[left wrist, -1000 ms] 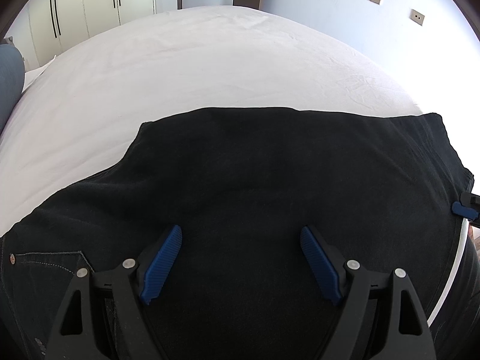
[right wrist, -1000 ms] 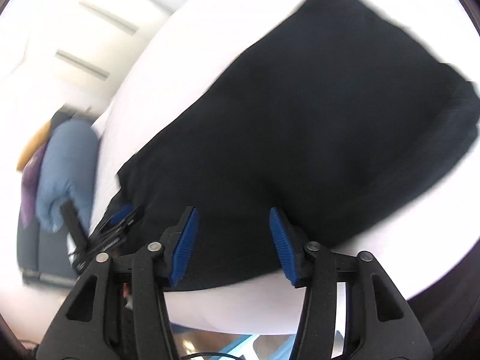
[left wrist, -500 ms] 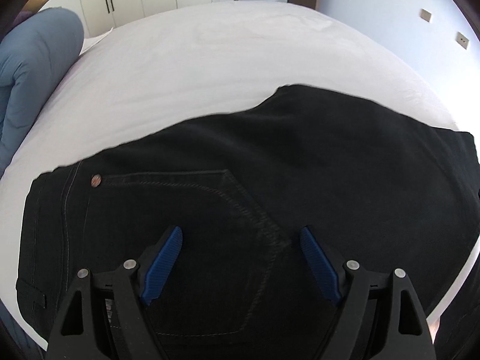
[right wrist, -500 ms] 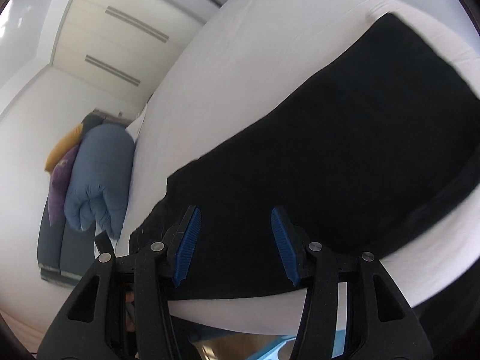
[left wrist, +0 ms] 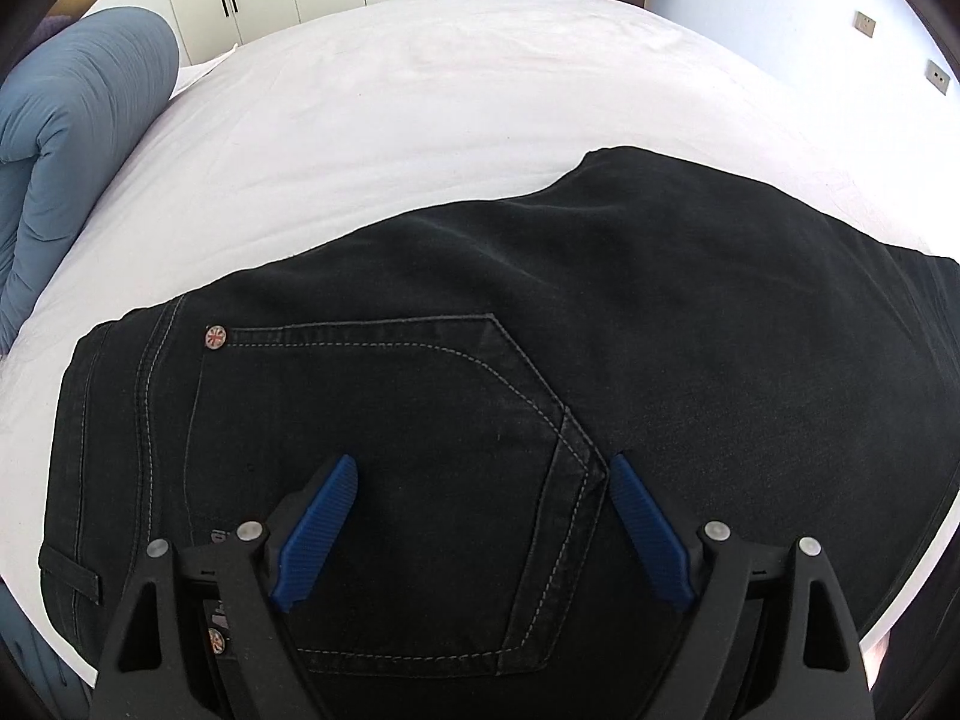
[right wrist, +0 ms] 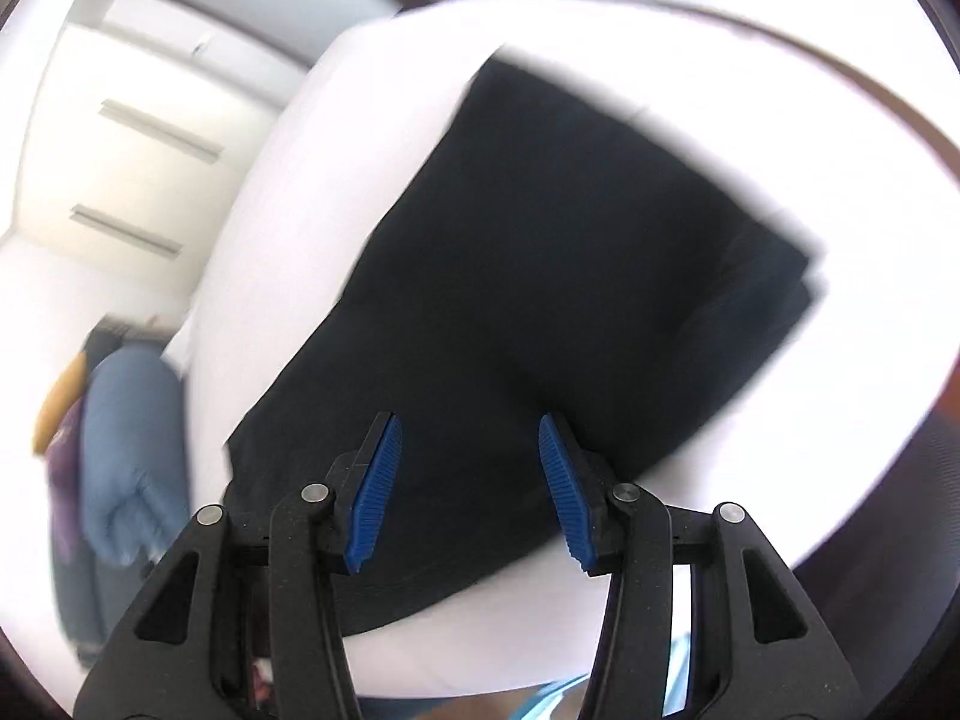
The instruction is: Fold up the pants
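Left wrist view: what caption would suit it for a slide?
Open left gripper poised over the back pocket of black pants on a white bed.

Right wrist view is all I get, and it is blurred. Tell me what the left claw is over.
Observer: The left claw is open above the back pocket of the pants, gripping nothing.
Operator: Give me a landmark for the waistband end.
Observer: A metal rivet marks the pocket's upper left corner.
Operator: Name something further out.
Observer: A belt loop lies near the left edge of the pants.
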A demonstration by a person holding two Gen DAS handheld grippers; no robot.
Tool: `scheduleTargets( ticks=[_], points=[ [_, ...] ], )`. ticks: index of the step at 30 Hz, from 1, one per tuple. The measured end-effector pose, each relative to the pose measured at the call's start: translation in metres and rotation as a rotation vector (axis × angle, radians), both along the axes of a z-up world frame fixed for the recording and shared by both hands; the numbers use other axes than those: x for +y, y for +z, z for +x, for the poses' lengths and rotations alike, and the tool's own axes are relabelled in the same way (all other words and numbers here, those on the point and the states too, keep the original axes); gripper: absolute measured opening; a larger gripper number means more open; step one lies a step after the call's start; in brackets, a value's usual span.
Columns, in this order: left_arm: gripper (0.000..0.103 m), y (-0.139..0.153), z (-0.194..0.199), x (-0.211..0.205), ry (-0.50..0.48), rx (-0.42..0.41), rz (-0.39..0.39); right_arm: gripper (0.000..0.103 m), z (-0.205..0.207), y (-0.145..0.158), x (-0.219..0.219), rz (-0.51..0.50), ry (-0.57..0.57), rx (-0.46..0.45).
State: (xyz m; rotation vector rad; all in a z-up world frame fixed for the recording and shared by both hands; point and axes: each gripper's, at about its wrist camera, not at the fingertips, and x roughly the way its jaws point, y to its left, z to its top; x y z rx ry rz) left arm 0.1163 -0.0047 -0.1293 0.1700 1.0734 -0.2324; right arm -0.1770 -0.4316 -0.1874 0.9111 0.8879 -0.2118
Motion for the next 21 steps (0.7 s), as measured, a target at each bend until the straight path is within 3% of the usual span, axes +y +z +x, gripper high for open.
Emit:
scheduleTargets(
  ticks=[2,4,8,13,15,17,21],
  points=[
    [0.089,-0.001,0.003,0.003,0.003,-0.001,0.001,0.048,-0.010,0.011,-0.008,-0.046,-0.043,0.000],
    [0.089,0.000,-0.012,-0.006,0.003,-0.004,0.007,0.049,-0.015,0.019,-0.003,-0.031,-0.035,-0.048],
    [0.089,0.000,-0.015,-0.015,0.005,-0.001,0.019,0.049,0.002,0.022,0.033,0.005,0.127,-0.116],
    [0.090,0.000,-0.016,-0.017,0.010,-0.001,0.027,0.049,0.027,-0.003,0.066,0.011,0.265,-0.049],
    [0.091,0.000,-0.016,-0.017,0.012,0.000,0.026,0.049,0.028,-0.020,0.064,-0.020,0.243,0.012],
    [0.091,0.000,-0.017,-0.016,0.011,0.001,0.028,0.048,0.033,-0.028,0.059,0.028,0.201,-0.019],
    [0.090,0.005,-0.019,-0.021,0.019,0.001,0.050,0.049,0.004,-0.015,0.021,-0.092,0.065,-0.004]
  ],
)
